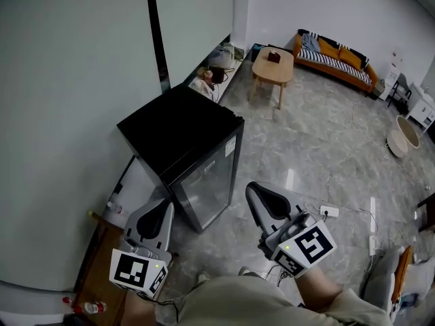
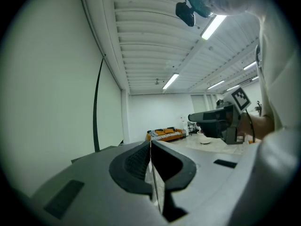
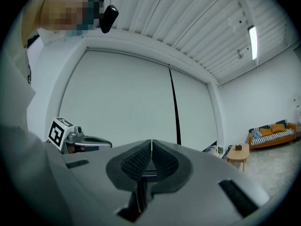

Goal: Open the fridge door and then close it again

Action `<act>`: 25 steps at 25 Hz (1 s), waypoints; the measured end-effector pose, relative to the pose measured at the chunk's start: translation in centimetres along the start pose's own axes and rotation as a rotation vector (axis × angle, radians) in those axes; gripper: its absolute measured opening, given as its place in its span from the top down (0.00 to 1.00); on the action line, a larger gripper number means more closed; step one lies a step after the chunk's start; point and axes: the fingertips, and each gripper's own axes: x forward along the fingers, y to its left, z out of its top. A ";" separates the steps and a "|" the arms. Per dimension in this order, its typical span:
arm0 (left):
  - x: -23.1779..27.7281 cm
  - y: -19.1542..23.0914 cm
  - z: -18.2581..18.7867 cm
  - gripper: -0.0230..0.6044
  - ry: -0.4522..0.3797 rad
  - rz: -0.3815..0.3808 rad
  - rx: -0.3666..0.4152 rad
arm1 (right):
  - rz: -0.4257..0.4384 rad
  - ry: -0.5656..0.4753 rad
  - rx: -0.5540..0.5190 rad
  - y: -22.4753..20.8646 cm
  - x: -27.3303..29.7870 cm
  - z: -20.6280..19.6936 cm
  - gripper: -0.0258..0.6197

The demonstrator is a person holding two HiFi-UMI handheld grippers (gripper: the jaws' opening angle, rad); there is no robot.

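Note:
A small black fridge [image 1: 183,148] stands by the white wall, its glossy door [image 1: 209,189] shut and facing me. My left gripper [image 1: 158,212] hangs just left of the fridge's near corner, jaws shut with nothing between them. My right gripper [image 1: 257,194] floats to the right of the door, a little apart from it, also shut and empty. In the left gripper view the shut jaws [image 2: 151,147] point level past the fridge top [image 2: 96,154], with the right gripper [image 2: 214,121] off to the right. In the right gripper view the shut jaws [image 3: 151,147] face the wall, with the left gripper [image 3: 77,140] at the left.
A wooden side table [image 1: 273,66] and an orange sofa [image 1: 336,58] stand farther back on the marble floor. A power strip [image 1: 329,211] with cable lies right of my right gripper. Bags [image 1: 216,70] lie against the wall behind the fridge. A wooden shelf [image 1: 95,263] with bottles sits at lower left.

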 end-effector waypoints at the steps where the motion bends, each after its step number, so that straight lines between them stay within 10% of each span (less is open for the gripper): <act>1: 0.1 -0.2 -0.4 0.95 0.009 0.002 -0.007 | 0.000 0.011 0.006 0.0 -0.1 -0.6 0.96; 25: 2.2 -4.0 -2.5 0.95 0.016 -0.008 -0.075 | 0.009 0.077 0.003 -1.6 -1.9 -2.2 0.96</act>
